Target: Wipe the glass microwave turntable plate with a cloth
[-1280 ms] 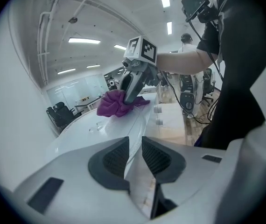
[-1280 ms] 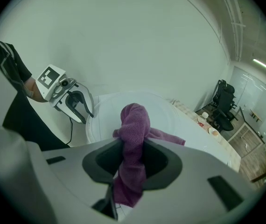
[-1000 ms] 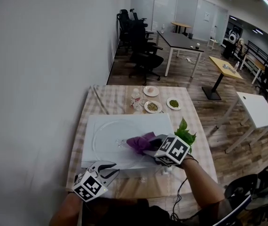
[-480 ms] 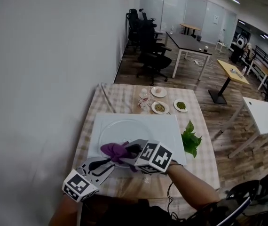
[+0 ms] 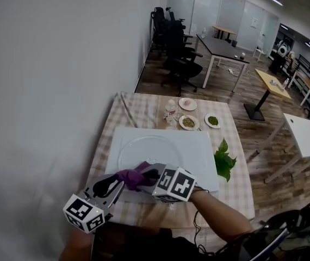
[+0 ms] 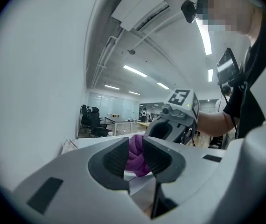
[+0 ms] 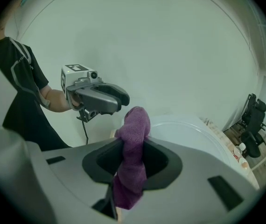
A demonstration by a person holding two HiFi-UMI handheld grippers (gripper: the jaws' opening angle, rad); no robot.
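Right gripper (image 7: 133,154) clamped on purple cloth (image 7: 135,121); left gripper (image 6: 135,147) jaws apart, near cloth

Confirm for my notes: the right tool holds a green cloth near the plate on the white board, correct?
No: the cloth is purple, not green, as the right gripper view shows. The right tool does hold it, near the plate on the white board.

My head camera looks steeply down from above onto the counter (image 5: 144,110). Each gripper camera rides close behind its own jaws, and the two face each other, both catching the purple cloth (image 6: 136,157) between them.
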